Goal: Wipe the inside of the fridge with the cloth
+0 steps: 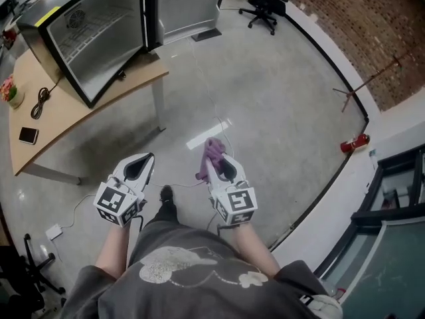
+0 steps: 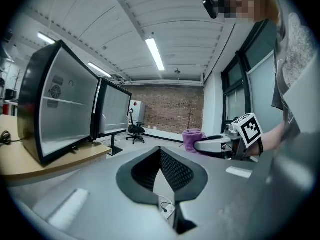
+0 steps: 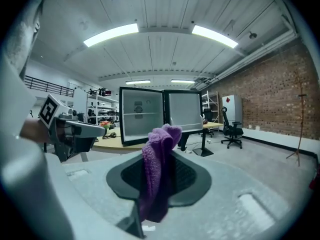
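Note:
A small fridge point(image 1: 99, 38) stands on a wooden table point(image 1: 106, 102) at the upper left, with its door point(image 1: 189, 5) swung open and its pale inside and wire shelf showing. I stand on the floor well short of it. My right gripper point(image 1: 214, 155) is shut on a purple cloth point(image 1: 211, 151), which bunches above the jaws and hangs down between them point(image 3: 157, 169). My left gripper point(image 1: 141, 161) is level beside it, shut with nothing held point(image 2: 161, 156). In the right gripper view the fridge point(image 3: 142, 115) lies straight ahead across the floor.
On the table lie a phone point(image 1: 28, 135), a coiled cable point(image 1: 41, 102) and a flower pot point(image 1: 10, 92). An office chair point(image 1: 265, 5) stands at the back. A red fire extinguisher point(image 1: 355, 143) and a stand point(image 1: 372, 85) sit along the brick wall to the right.

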